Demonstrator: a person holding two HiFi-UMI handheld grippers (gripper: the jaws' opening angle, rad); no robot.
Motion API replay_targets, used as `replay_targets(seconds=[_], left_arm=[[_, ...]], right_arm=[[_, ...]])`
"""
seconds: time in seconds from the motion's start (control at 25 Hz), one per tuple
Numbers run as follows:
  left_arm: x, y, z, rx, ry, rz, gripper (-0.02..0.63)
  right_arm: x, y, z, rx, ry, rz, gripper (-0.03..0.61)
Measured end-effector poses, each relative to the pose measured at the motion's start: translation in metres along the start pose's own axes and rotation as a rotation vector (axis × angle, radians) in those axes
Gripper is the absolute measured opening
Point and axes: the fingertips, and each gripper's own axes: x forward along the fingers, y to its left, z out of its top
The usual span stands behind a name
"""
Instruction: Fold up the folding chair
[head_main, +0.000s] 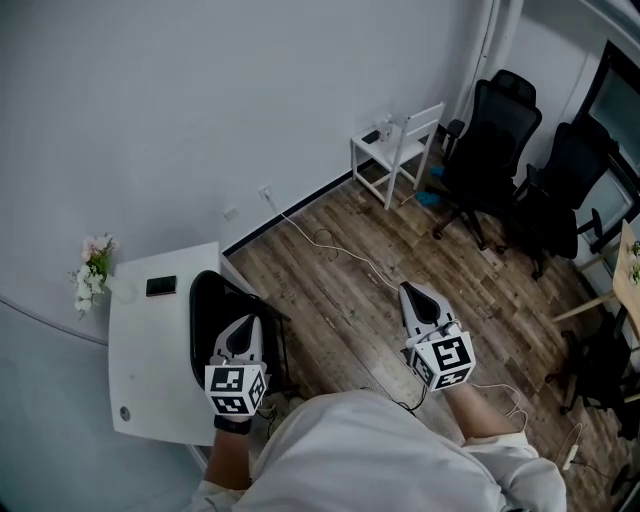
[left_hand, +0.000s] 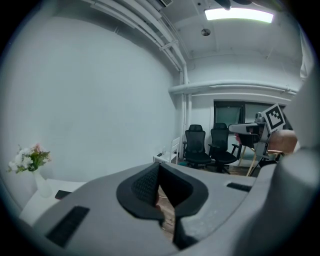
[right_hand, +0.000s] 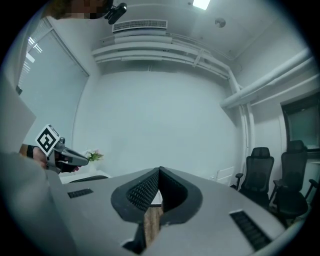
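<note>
Wood flooring (head_main: 340, 290) beside a white table (head_main: 150, 390) carries a black chair (head_main: 205, 310), which I take for the folding chair, apparently not yet folded. The left gripper (head_main: 243, 326) hovers just over it and the right gripper (head_main: 413, 292) hangs over bare floor, each with jaws closed on nothing. By my judgement folding has not begun; next, the jaws must part and take hold of seat and back.
</note>
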Motion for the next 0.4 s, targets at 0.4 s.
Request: replay_targets(seconds=[0.4], left_arm=[[0.008,0.003,-0.001,-0.008,0.018,0.006,0.006]], right_arm=[[0.005,-0.015,0.002,0.000,0.007,-0.013,0.015]])
